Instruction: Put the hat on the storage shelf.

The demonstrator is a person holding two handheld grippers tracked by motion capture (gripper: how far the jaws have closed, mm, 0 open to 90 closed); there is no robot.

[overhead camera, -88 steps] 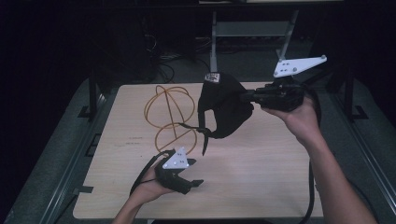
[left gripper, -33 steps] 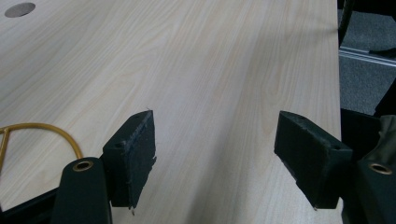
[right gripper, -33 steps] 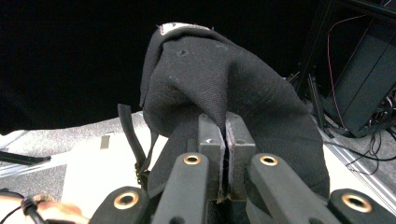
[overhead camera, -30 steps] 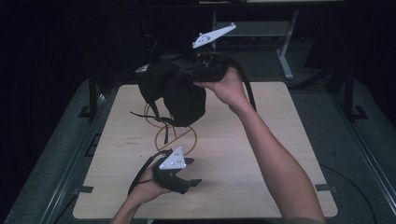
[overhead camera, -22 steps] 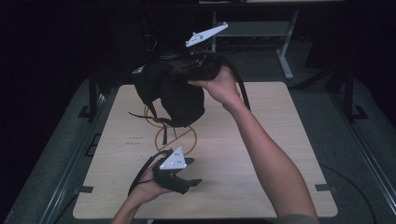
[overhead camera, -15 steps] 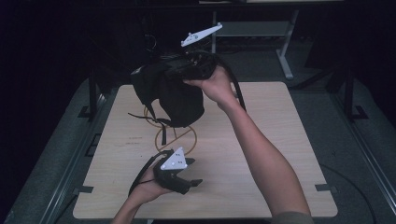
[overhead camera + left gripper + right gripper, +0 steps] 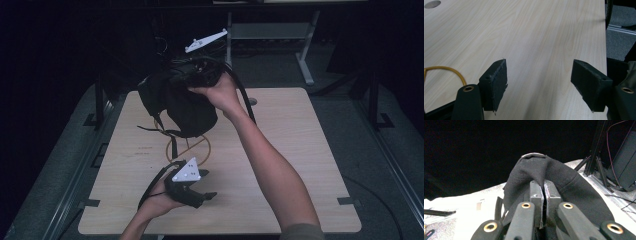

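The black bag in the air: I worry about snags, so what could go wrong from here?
The right gripper pinches only a fold of the black bag, so it could slip free. Its dangling straps hang over the yellow cord and might catch it. The left gripper rests open, too far to help.

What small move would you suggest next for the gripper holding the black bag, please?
Probably lower the black bag toward the table. The right gripper is shut on its fabric and holds it lifted above the yellow cord, straps dangling, while the left gripper sits open and low over bare wood.
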